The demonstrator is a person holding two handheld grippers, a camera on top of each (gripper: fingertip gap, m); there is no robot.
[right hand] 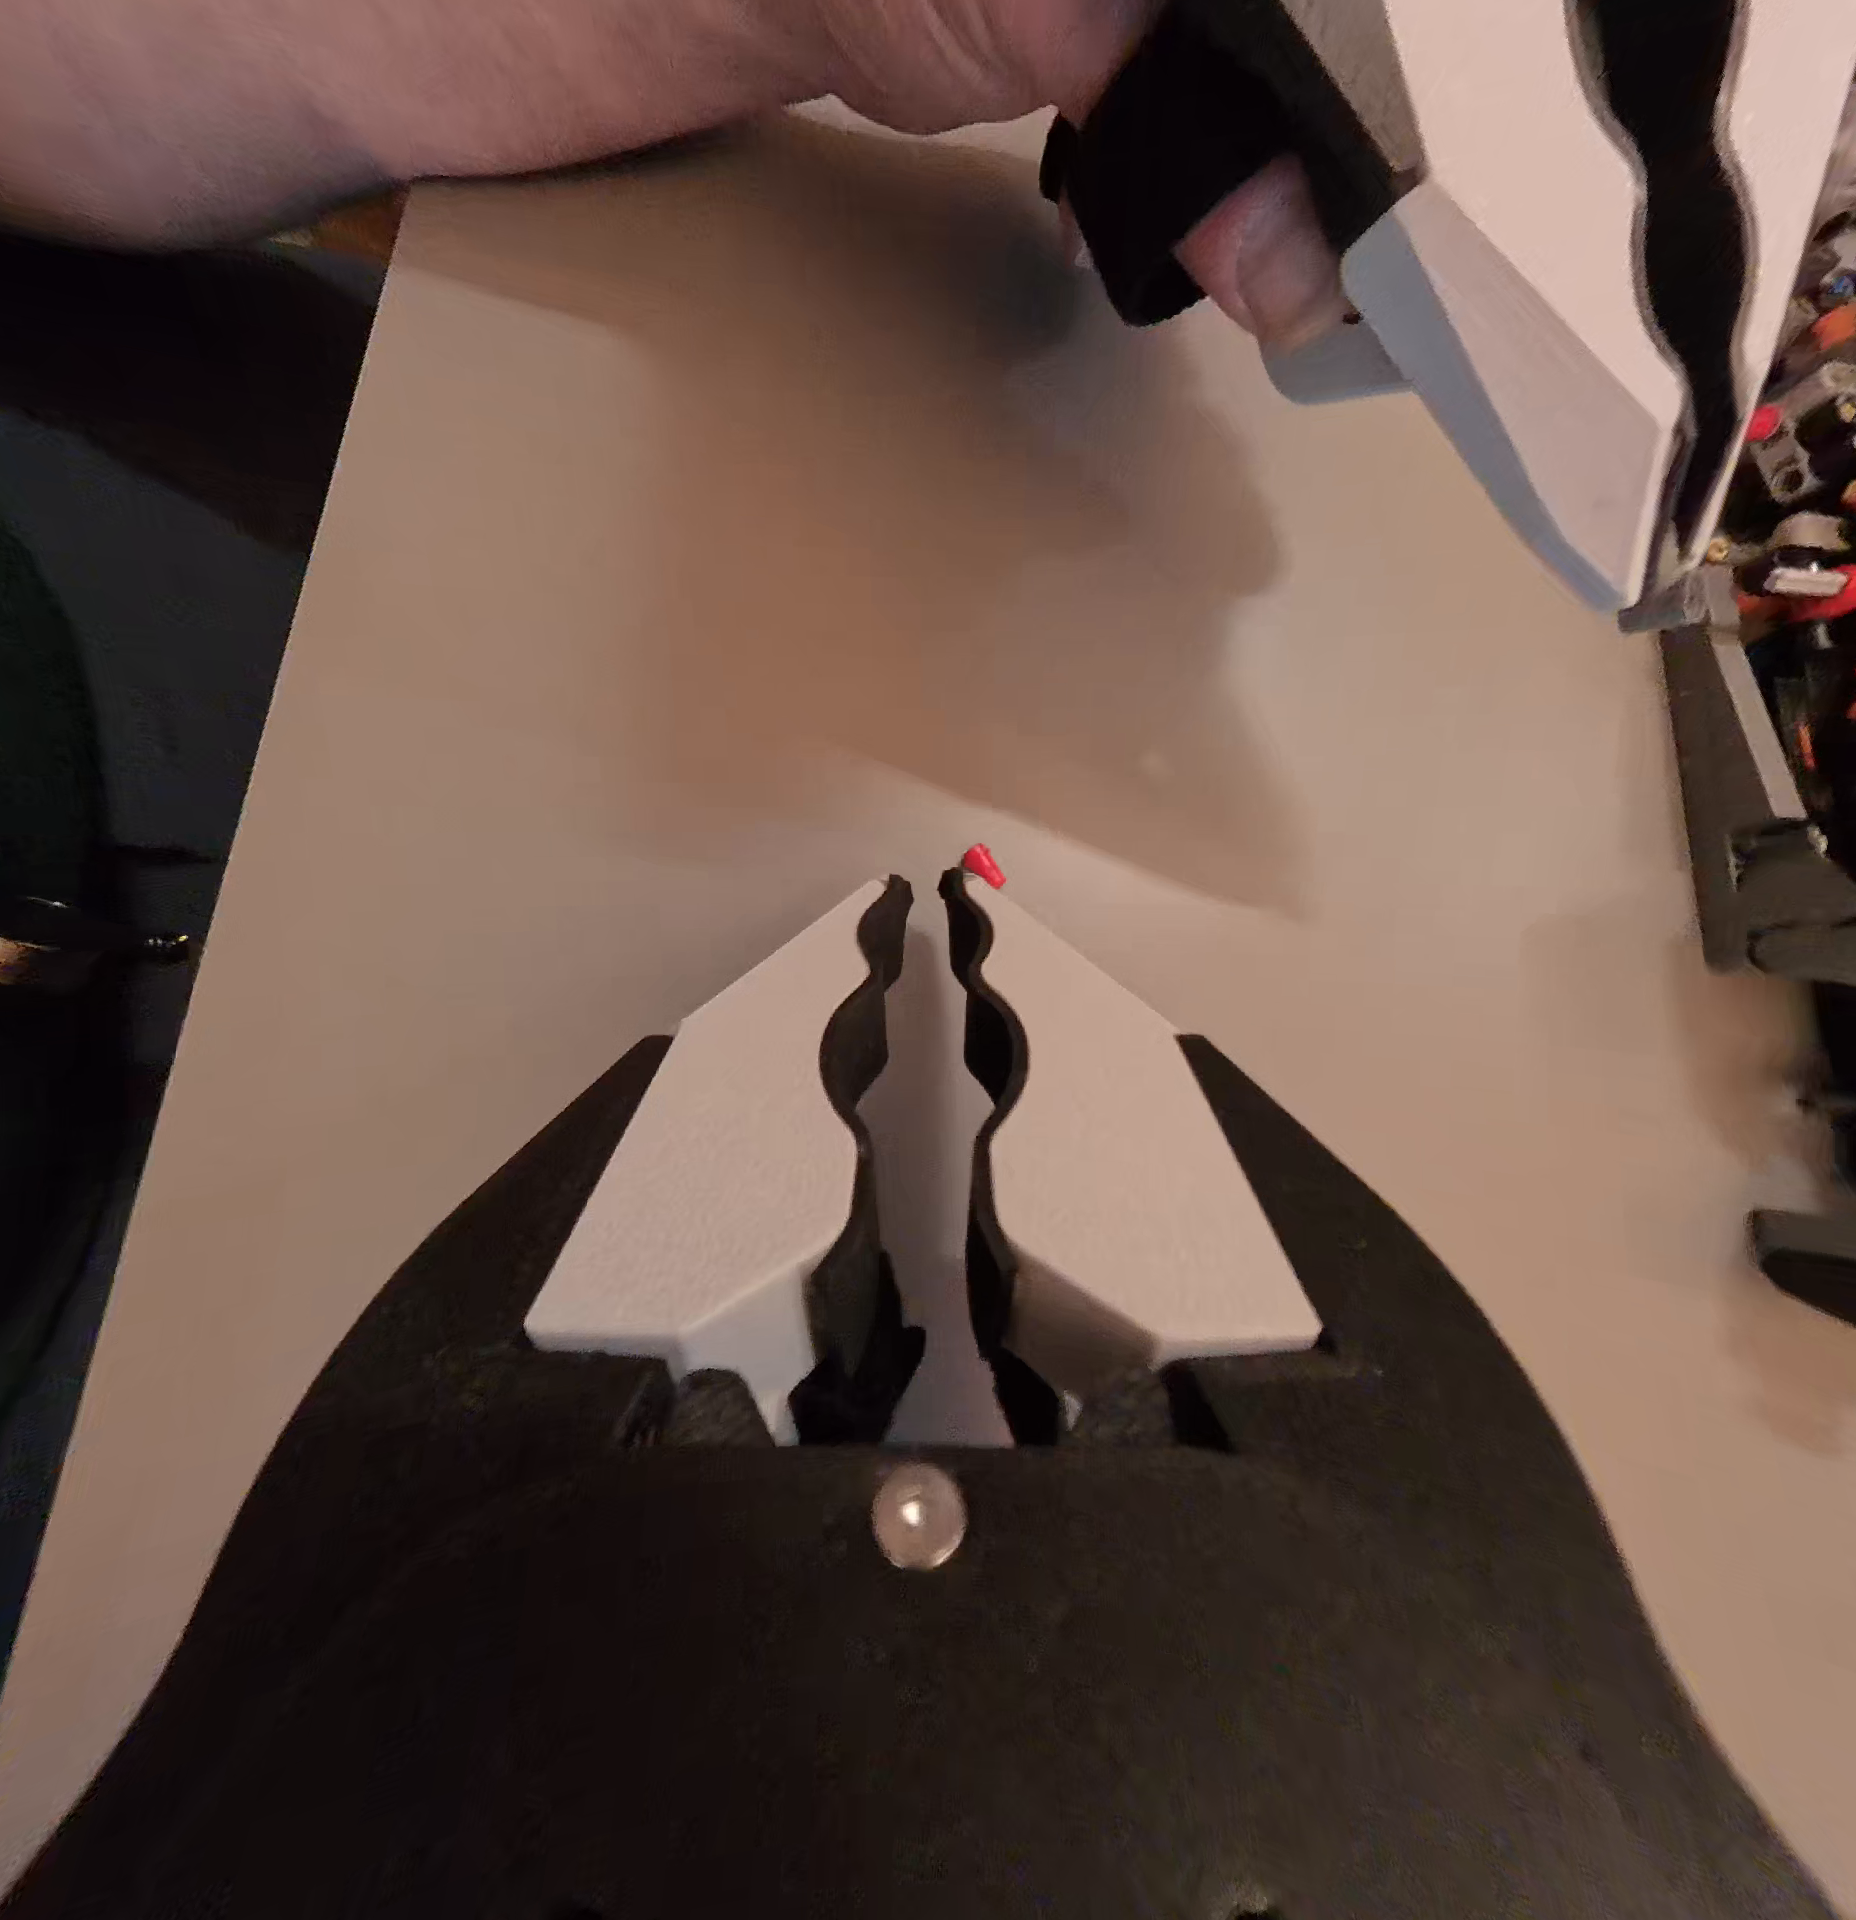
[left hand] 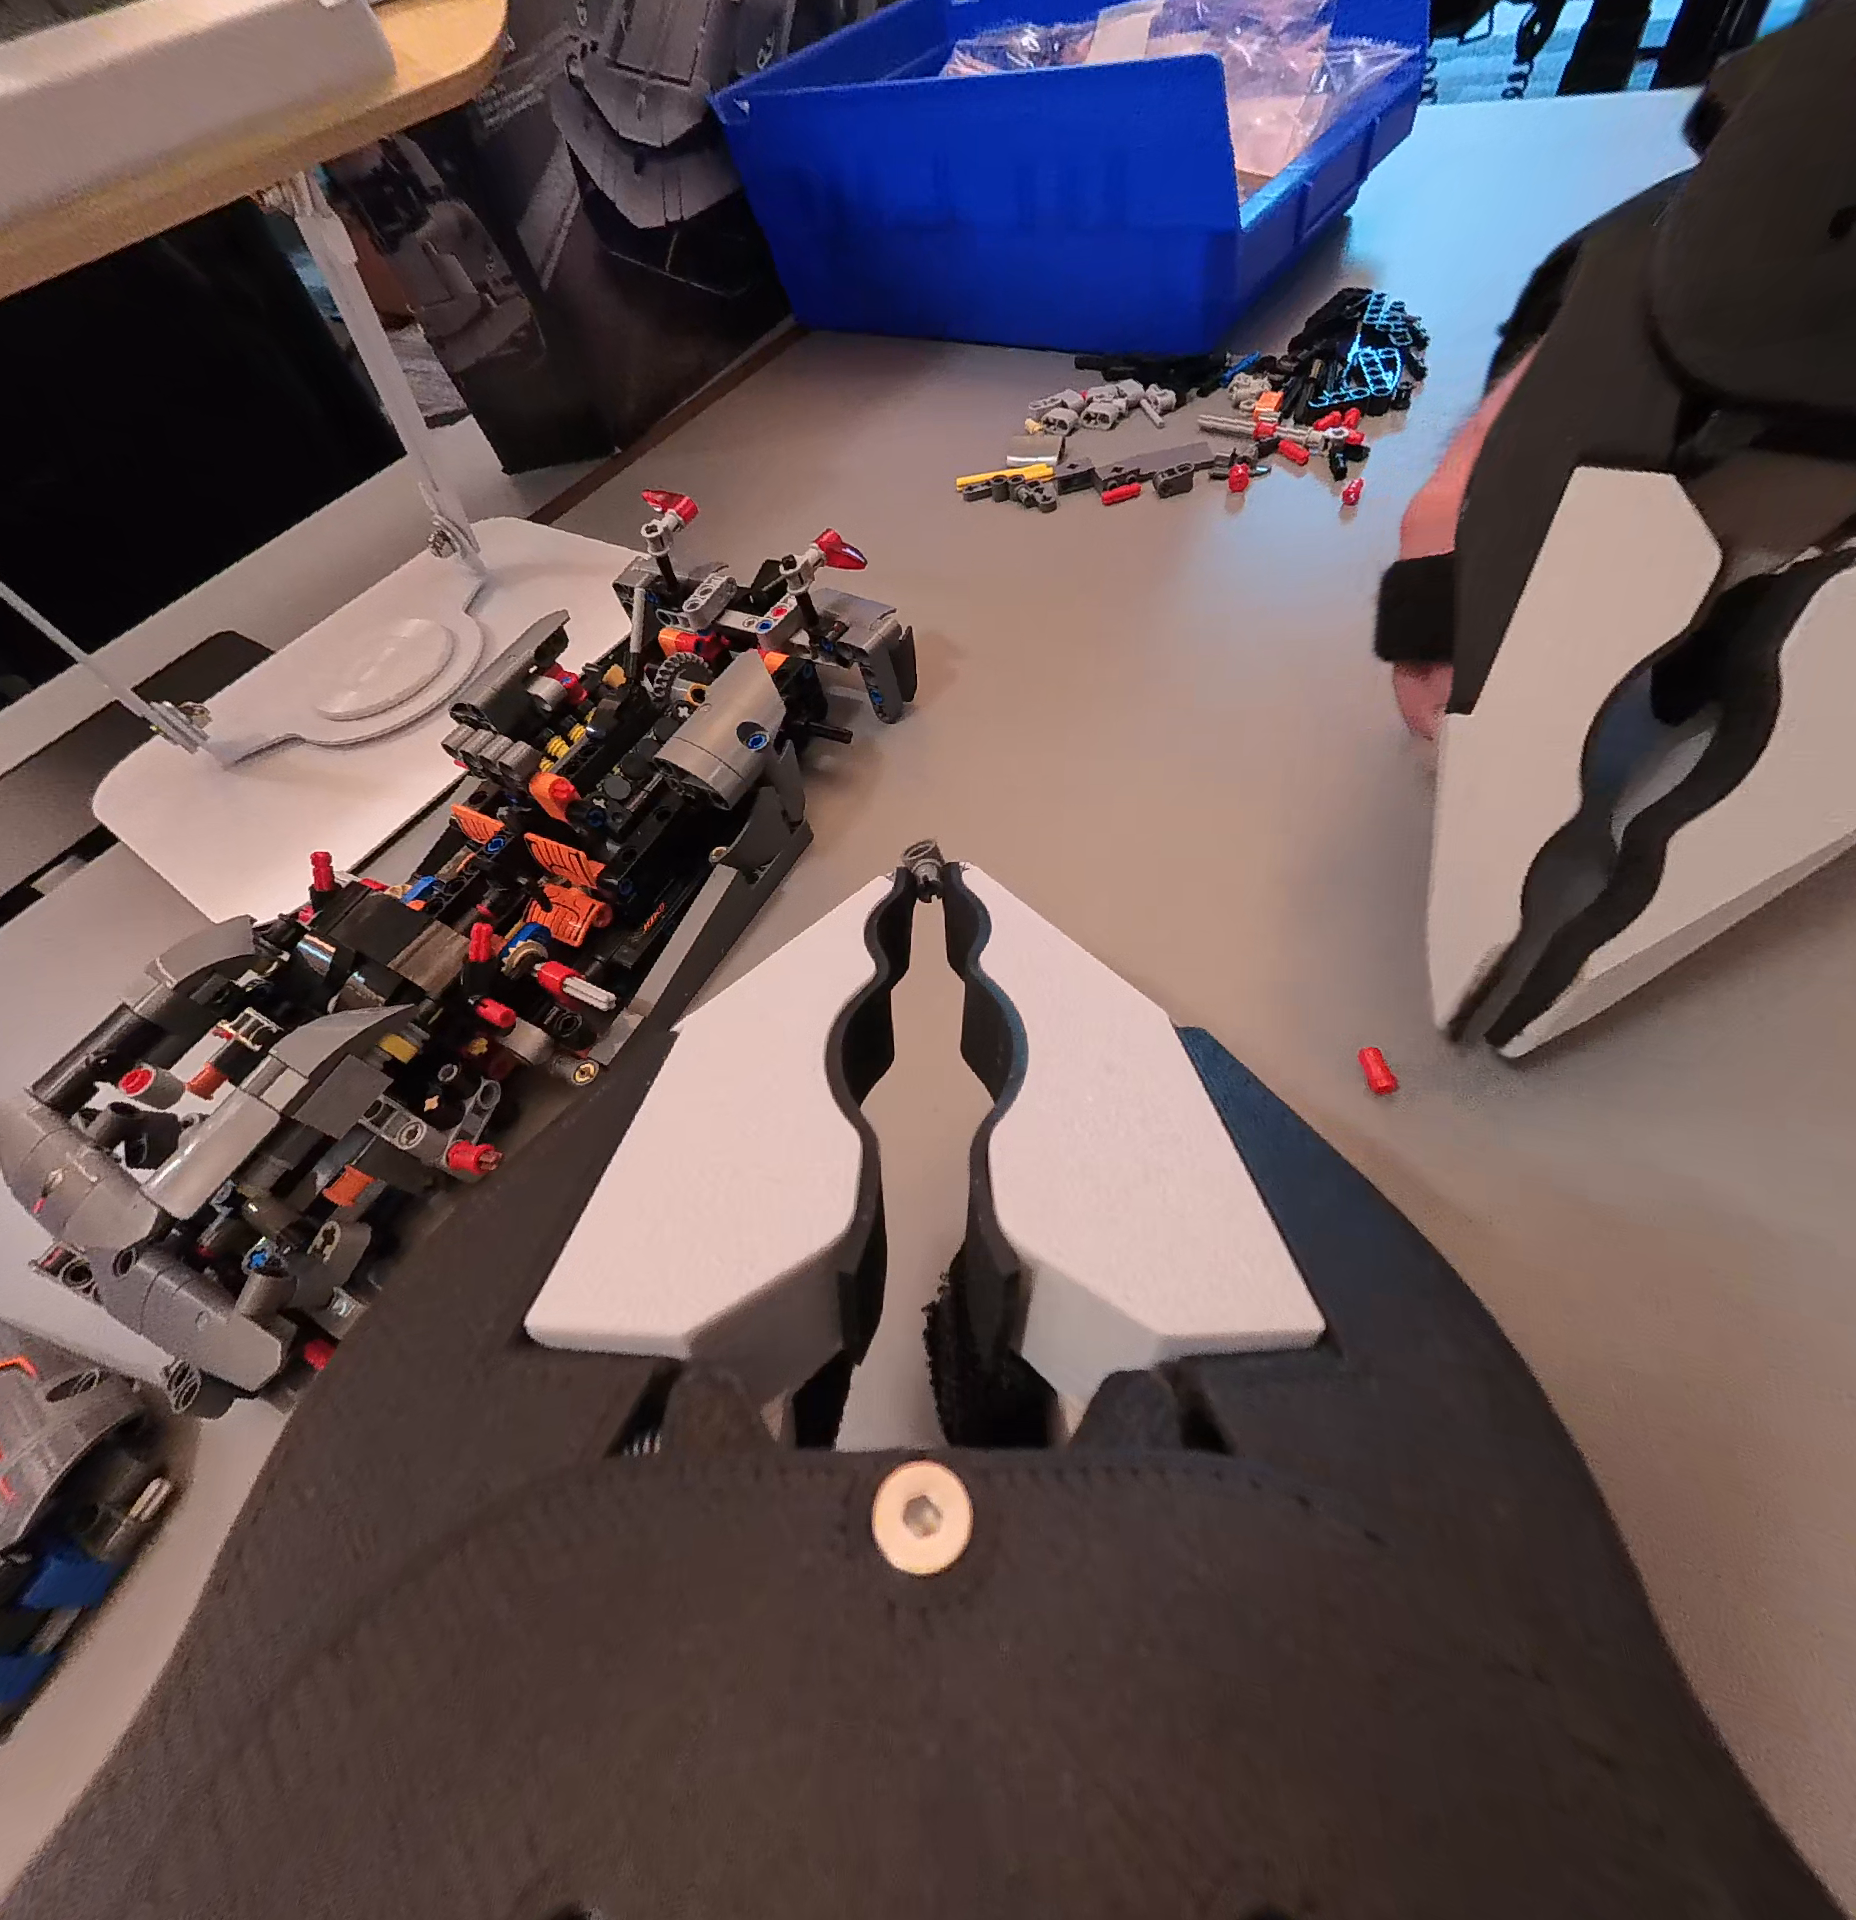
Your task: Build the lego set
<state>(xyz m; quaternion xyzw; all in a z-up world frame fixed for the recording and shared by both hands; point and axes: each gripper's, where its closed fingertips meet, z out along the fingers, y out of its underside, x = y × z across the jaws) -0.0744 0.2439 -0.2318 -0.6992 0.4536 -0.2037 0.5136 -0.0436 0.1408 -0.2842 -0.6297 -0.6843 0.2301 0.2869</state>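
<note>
Left hand-held gripper (left hand: 929, 883) pinching a small grey piece (left hand: 922, 858); right hand-held gripper (right hand: 925, 889) slightly parted, empty, beside a red pin (right hand: 983, 865). Car model (left hand: 467, 894) half-built on desk (left hand: 1163, 727); loose pieces (left hand: 1215, 416) remain.

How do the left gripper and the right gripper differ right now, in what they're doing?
The left gripper is shut on a small grey piece at its tips; the right gripper holds nothing, its tips slightly parted. The left gripper sits beside the lego car, while the right gripper points down at bare table next to a loose red pin. Both have white fingers with wavy black pads on a black body.
</note>
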